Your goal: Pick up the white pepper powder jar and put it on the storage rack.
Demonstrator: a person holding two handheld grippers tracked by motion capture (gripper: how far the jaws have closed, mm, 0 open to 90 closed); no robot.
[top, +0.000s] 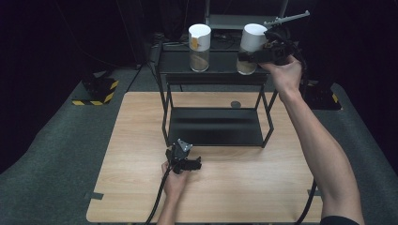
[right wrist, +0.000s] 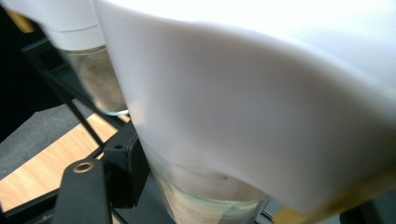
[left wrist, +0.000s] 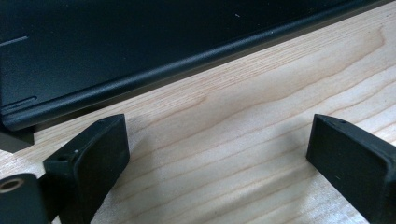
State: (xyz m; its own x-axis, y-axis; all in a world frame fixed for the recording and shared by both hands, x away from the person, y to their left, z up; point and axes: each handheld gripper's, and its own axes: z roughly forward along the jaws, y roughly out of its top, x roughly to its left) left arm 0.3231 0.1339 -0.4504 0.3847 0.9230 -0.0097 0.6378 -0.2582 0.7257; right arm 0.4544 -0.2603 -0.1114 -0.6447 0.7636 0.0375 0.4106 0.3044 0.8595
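The right-hand jar [top: 250, 49], white-capped with a tan fill in its glass base, sits tilted at the right end of the rack's [top: 211, 70] top shelf, leaning toward the middle; the right gripper [top: 263, 54] has it clamped from the side, jaws closed tight on the jar's body; in the right gripper view the white cap [right wrist: 261, 107] looms huge and close, one black jaw pressed against the glass low on the left; a second jar [top: 199, 47], same white cap, stands upright at the shelf's left end, well apart; down on the wooden table [top: 141, 140], the left gripper [top: 190, 165] rests just in front of the rack's lower shelf; its jaws stand wide apart with nothing between them, bare wood grain [left wrist: 224, 140] showing in the gap; the person's left hand [top: 173, 183] wraps its handle.
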